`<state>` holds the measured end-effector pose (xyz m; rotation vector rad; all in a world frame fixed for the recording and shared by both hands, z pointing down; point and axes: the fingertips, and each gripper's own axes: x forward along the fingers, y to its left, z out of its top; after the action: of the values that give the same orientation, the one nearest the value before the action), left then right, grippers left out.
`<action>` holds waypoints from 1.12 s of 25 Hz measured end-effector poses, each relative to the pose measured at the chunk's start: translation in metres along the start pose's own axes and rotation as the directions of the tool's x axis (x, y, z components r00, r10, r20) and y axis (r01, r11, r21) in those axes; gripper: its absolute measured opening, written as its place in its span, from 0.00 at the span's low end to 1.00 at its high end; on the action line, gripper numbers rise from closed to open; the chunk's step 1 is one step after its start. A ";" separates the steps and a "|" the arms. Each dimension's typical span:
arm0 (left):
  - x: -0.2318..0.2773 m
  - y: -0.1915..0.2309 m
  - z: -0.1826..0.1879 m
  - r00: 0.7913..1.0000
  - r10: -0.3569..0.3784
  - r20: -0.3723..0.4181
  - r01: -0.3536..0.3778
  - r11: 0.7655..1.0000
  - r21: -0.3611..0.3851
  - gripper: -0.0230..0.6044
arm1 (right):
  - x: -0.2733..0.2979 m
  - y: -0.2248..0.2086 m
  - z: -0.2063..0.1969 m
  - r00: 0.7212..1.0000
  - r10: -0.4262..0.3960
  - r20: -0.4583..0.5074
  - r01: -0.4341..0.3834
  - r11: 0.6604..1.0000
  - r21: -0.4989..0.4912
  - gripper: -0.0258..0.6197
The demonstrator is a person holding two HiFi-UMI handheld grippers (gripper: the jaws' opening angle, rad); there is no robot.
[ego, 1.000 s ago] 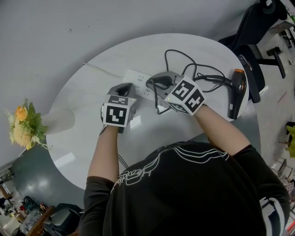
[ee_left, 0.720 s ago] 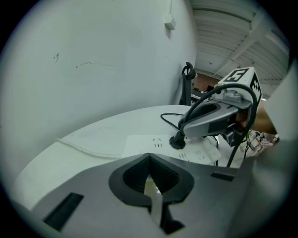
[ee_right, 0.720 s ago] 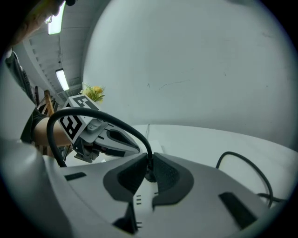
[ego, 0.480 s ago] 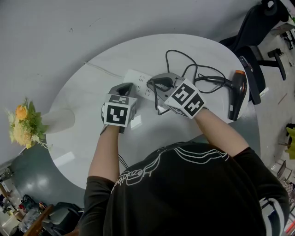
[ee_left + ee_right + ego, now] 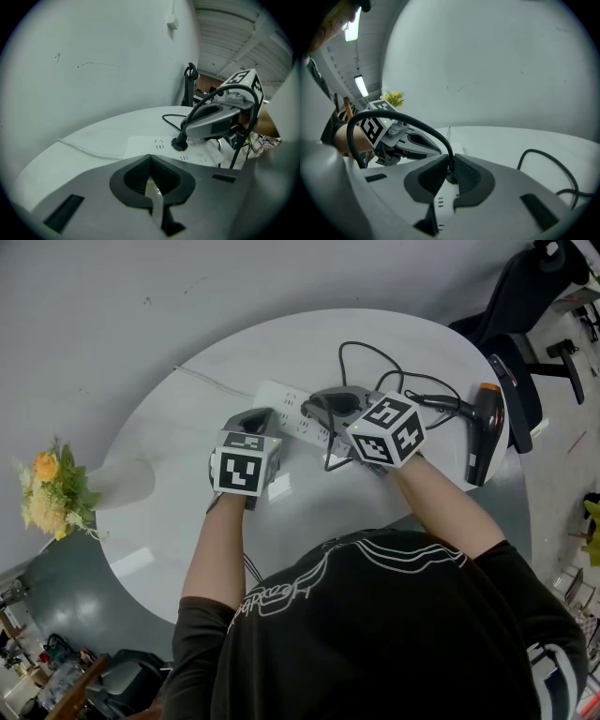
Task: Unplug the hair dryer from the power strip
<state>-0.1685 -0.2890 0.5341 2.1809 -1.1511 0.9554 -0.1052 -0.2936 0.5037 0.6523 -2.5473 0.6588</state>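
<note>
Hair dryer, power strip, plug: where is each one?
hair dryer (image 5: 480,439): head view, on its black body.
power strip (image 5: 284,399): head view, on its white top face.
plug (image 5: 178,143): left gripper view, on its black base.

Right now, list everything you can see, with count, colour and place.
table: one, white, round, centre.
power strip: one, white, on the table's far half.
plug: one, black, seated in the power strip.
cord: one, black, looping from plug toward hair dryer.
hair dryer: one, black and orange, table's right edge.
flowers: one bunch, yellow-orange, left of the table.
office chair: one, black, upper right.
left claw: one, grey, shut, at the power strip's left end.
right claw: one, grey, shut on the plug.
forearms: two, over the table's near edge.
</note>
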 end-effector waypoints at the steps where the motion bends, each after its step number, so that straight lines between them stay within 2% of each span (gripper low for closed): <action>1: 0.000 0.000 0.000 1.000 0.000 -0.001 0.000 1.000 0.000 0.04 | 0.000 0.001 0.000 1.000 -0.008 -0.007 0.008 1.000 -0.026 0.08; 5: 0.000 0.000 0.000 1.000 0.005 -0.005 -0.005 1.000 0.008 0.04 | 0.001 0.010 -0.001 0.998 -0.051 -0.037 0.044 0.983 -0.179 0.08; 7: 0.000 0.000 0.000 1.000 0.006 -0.005 -0.006 1.000 0.008 0.04 | 0.001 0.011 -0.002 0.998 -0.055 -0.041 0.045 0.977 -0.206 0.08; 10: 0.001 -0.001 0.000 1.000 0.008 -0.004 -0.007 1.000 0.010 0.04 | 0.000 0.008 -0.002 0.998 -0.045 -0.040 0.038 0.983 -0.180 0.08; 14: 0.000 -0.001 0.000 1.000 0.000 -0.002 0.000 1.000 0.001 0.04 | -0.003 -0.001 0.000 1.000 -0.028 0.001 0.028 0.999 -0.024 0.08; 17: 0.000 -0.001 0.000 1.000 0.011 0.002 -0.011 1.000 0.004 0.04 | -0.002 -0.001 -0.001 0.999 -0.035 -0.003 0.035 0.999 -0.040 0.08; 19: 0.001 -0.001 0.000 1.000 0.012 0.000 -0.012 1.000 0.006 0.04 | -0.003 0.005 0.004 1.000 -0.030 0.008 0.031 0.996 -0.086 0.08; 22: 0.001 0.000 0.001 1.000 0.005 0.004 -0.005 1.000 0.013 0.04 | -0.013 0.026 0.033 0.995 0.012 0.094 0.003 0.987 -0.159 0.08; 24: 0.000 0.000 0.001 1.000 0.003 0.008 -0.003 1.000 0.007 0.04 | -0.017 0.025 0.045 0.996 -0.025 0.086 0.043 0.978 -0.205 0.08; 25: 0.000 0.000 0.000 1.000 0.003 0.008 -0.003 1.000 0.004 0.04 | -0.019 0.021 0.046 0.996 -0.045 0.078 0.061 0.975 -0.215 0.08; 28: 0.000 -0.001 0.000 1.000 0.010 0.014 -0.010 1.000 0.008 0.04 | -0.028 0.010 0.042 0.995 -0.055 0.077 0.068 0.984 -0.165 0.08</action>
<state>-0.1676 -0.2886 0.5340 2.1937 -1.1668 0.9525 -0.1005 -0.2990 0.4529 0.7046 -2.6019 0.4015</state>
